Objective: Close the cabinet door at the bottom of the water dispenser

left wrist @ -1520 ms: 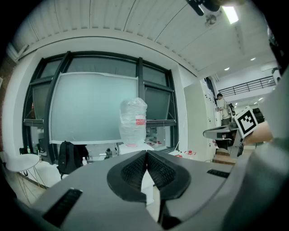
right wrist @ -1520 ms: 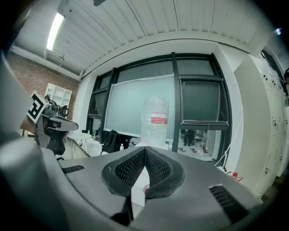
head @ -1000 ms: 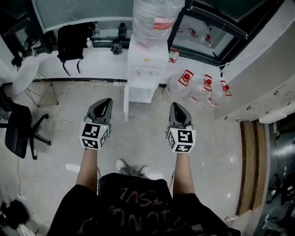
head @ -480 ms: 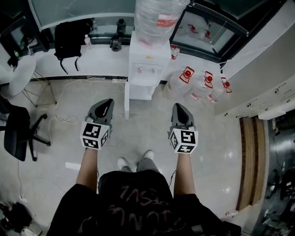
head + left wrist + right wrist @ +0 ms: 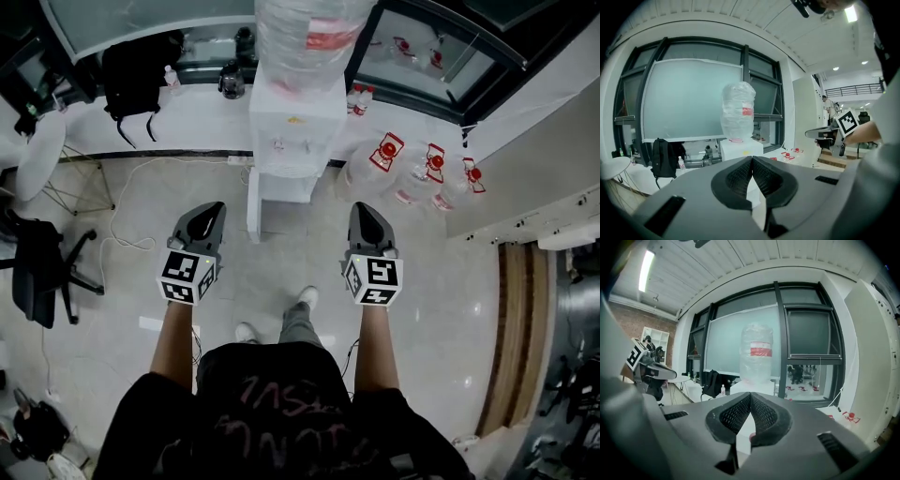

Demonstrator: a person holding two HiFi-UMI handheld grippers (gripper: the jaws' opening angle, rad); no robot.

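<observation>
The white water dispenser (image 5: 289,141) stands ahead against the ledge, with a clear bottle (image 5: 305,33) on top. Its bottom cabinet door (image 5: 252,208) hangs swung out toward me on the left side. My left gripper (image 5: 213,210) is shut and empty, just left of the door's edge and short of it. My right gripper (image 5: 362,212) is shut and empty too, to the right of the dispenser's base. In the left gripper view the dispenser (image 5: 740,150) shows beyond the closed left gripper (image 5: 752,161). The right gripper view shows the bottle (image 5: 758,357) past the closed right gripper (image 5: 750,397).
Several water jugs (image 5: 412,173) with red caps lie right of the dispenser. A black backpack (image 5: 131,75) sits on the white ledge at left. An office chair (image 5: 37,272) stands at far left, and a cable (image 5: 127,239) trails across the floor. My feet (image 5: 305,300) are below.
I have stepped forward, one foot leading. The dispenser looks nearer, and both shut grippers have moved forward and a little lower toward its base.
</observation>
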